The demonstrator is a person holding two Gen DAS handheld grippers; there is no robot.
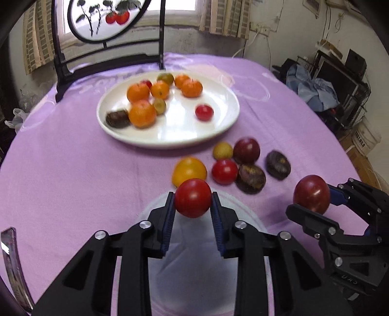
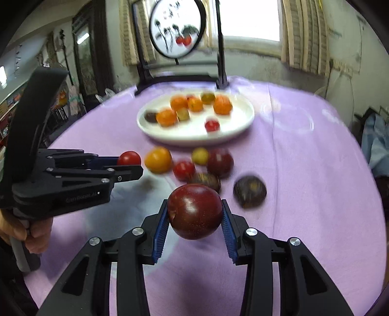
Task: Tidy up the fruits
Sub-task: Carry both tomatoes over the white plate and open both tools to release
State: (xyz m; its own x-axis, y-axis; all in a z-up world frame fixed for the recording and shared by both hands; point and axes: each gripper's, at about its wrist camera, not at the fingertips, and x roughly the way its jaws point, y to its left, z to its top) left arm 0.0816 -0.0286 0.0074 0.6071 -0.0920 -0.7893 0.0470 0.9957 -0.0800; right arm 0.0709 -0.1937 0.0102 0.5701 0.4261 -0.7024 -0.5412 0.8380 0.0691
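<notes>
My left gripper (image 1: 193, 198) is shut on a small red tomato (image 1: 192, 197), lifted off the purple cloth; the right wrist view shows that tomato (image 2: 128, 158) and gripper (image 2: 126, 165) at the left. My right gripper (image 2: 195, 212) is shut on a dark red plum (image 2: 194, 211), also seen at the right in the left wrist view as the plum (image 1: 312, 193). A white plate (image 1: 218, 131) beyond holds several oranges, a red tomato (image 1: 204, 112) and a dark fruit (image 1: 117, 118). Loose fruit lies between: an orange-yellow one (image 1: 189, 170), a red tomato (image 1: 224, 171), a plum (image 1: 246, 150).
Two dark passion fruits (image 1: 250, 178) (image 1: 278, 164) and a small yellow fruit (image 1: 222, 150) also lie on the cloth (image 1: 60, 170). A black frame with a round painted panel (image 1: 107, 19) stands behind the plate. Cluttered shelves (image 1: 340, 80) stand at the right. A hand (image 2: 31, 233) holds the left gripper.
</notes>
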